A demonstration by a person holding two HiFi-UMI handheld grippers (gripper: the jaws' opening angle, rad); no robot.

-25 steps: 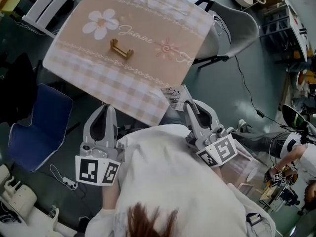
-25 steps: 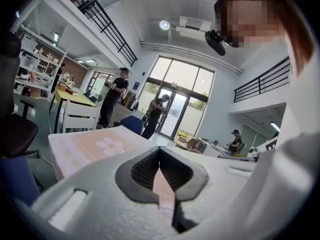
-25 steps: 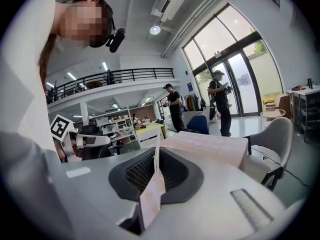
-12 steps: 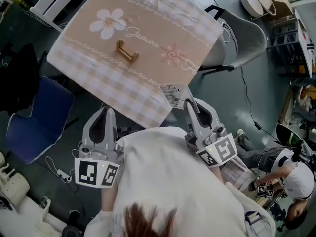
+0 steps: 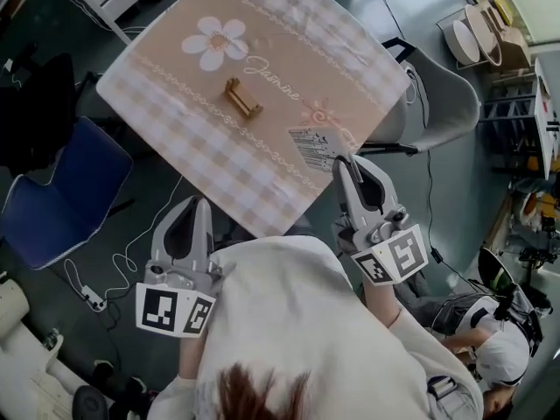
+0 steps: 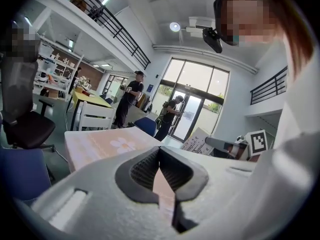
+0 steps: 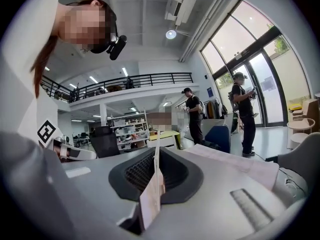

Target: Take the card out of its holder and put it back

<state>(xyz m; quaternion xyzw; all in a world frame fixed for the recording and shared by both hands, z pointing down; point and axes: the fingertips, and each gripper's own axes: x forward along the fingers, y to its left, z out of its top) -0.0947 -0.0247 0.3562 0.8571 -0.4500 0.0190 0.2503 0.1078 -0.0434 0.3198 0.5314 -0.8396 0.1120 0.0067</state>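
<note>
One card, pinched by one end in the jaws of my right gripper. It sticks out ahead of the tips over the near right corner of the worktop. Its holder sits empty near the middle of the cloth, well apart from the card & at a slant to the way I'm pointing.

Risks, imo:
- **Card flexing or pivoting:** the grip is on one end of a thin card, so most of it hangs free. It could flex or pivot btwn the pads if the far edge catches the holder's rim instead of the slot.
- **Holder moving:** it looks small & light, sits on cloth, and nothing braces it. An off-line push would prob. shove it along or tip it rather than seat the card.
- **Alignment:** card & slot don't look lined up yet, so w/o a wrist turn I'd come in crooked. Can't tell slot width from here.

Pose: right gripper points roughly level, a touch nose-down, toward the worktop, marker cube back by my chest, jaws closed on the card. Left gripper is lower-left, short of the worktop's near edge & over the floor, pointing the same general way. Its jaws are closed tip to tip w/ nothing btwn them, so it's no help steadying the holder from there.
</note>
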